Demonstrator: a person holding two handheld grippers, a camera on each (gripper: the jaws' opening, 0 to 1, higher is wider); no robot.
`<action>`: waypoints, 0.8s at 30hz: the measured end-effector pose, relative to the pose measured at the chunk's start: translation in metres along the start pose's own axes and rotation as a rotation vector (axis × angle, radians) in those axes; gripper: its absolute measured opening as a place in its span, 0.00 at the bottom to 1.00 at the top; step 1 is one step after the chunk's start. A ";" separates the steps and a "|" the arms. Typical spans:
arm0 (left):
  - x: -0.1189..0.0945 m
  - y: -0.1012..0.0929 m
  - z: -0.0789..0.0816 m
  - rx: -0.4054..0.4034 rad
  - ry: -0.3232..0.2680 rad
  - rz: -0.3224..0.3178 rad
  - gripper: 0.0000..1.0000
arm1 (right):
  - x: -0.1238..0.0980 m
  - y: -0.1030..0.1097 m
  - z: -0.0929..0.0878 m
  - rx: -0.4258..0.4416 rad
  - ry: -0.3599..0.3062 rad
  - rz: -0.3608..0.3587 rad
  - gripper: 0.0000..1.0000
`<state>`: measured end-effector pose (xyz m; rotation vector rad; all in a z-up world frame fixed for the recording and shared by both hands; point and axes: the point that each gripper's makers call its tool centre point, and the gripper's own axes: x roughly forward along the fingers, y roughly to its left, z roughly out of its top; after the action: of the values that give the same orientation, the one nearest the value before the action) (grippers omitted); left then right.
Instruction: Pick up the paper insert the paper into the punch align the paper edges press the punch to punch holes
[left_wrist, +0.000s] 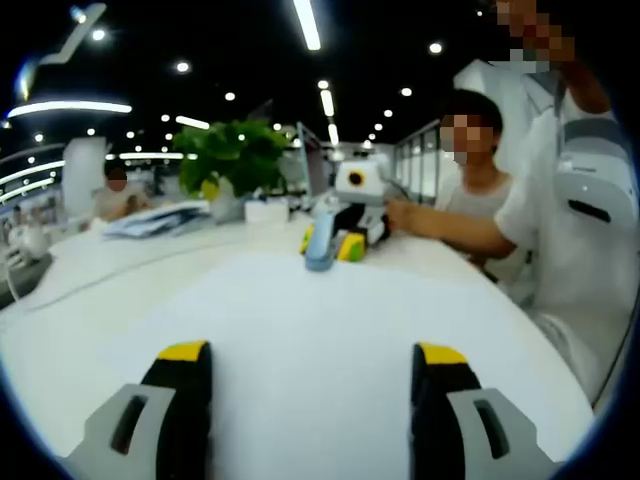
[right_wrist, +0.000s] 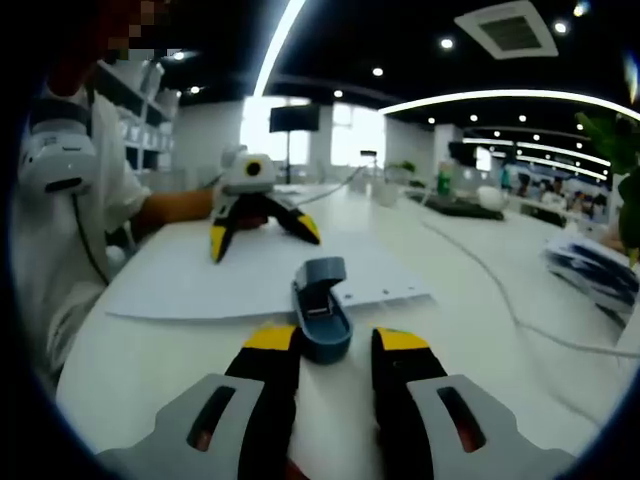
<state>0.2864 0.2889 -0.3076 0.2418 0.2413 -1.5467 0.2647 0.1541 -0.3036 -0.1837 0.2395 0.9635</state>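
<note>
Paper lies flat on the white table, and its near edge, seen in the right gripper view, sits in the slot of the blue hole punch, so the pick-up and the insertion look done. Small dark dots run along the sheet's edge to the right of the punch; they may be holes already made, but they are too small to be sure.

The right gripper is just behind the punch, its yellow-tipped jaws parted by a narrow gap and holding nothing; whether they touch the punch body cannot be told. The left gripper rests on the far part of the sheet with its jaws splayed wide, apparently steadying it.

In the left gripper view, that gripper's own jaws stand spread over the bare sheet, and the punch shows across the paper with the right gripper close behind it. A seated person is nearby, and a potted plant stands farther down the table.

By my reading, the edges are roughly squared and what remains is the press on the punch lever, or another press if those dots are holes.
</note>
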 end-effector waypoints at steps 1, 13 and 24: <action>-0.001 0.001 0.001 -0.009 -0.004 0.007 0.81 | -0.002 0.000 0.001 0.008 -0.010 -0.011 0.31; -0.005 0.007 0.027 -0.065 -0.102 0.020 0.79 | -0.030 0.023 0.009 0.031 -0.069 -0.232 0.28; 0.085 -0.011 0.081 0.074 -0.107 -0.147 0.78 | -0.047 -0.036 -0.006 0.123 0.033 -0.695 0.29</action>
<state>0.2768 0.1835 -0.2562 0.2020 0.1198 -1.7112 0.2678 0.0950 -0.2944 -0.1532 0.2408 0.2553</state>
